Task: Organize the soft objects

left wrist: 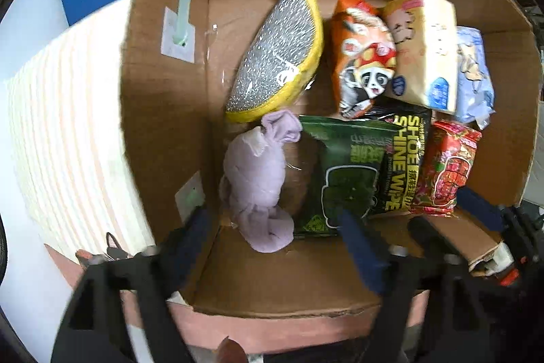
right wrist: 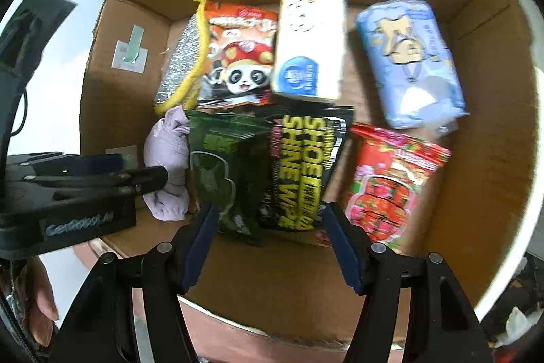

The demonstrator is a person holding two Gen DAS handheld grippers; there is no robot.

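Both grippers point steeply down into an open cardboard box standing on a white bench.

The left gripper is released: its fingers are wide apart, nothing between them, the left one outside the box wall and the right one above the green pack. The right gripper is released too, its fingers part way apart and holding nothing, over the near ends of the green pack and the black shoe-wipe pack.

Near row on the box floor, left to right: a lilac cloth bundle, green pack, wipe pack, red packet.

Far row, left to right: a silver scrubber with yellow rim, orange panda packet, cream tissue pack, pale blue pack. The cream pack rests tilted, overlapping the panda packet.
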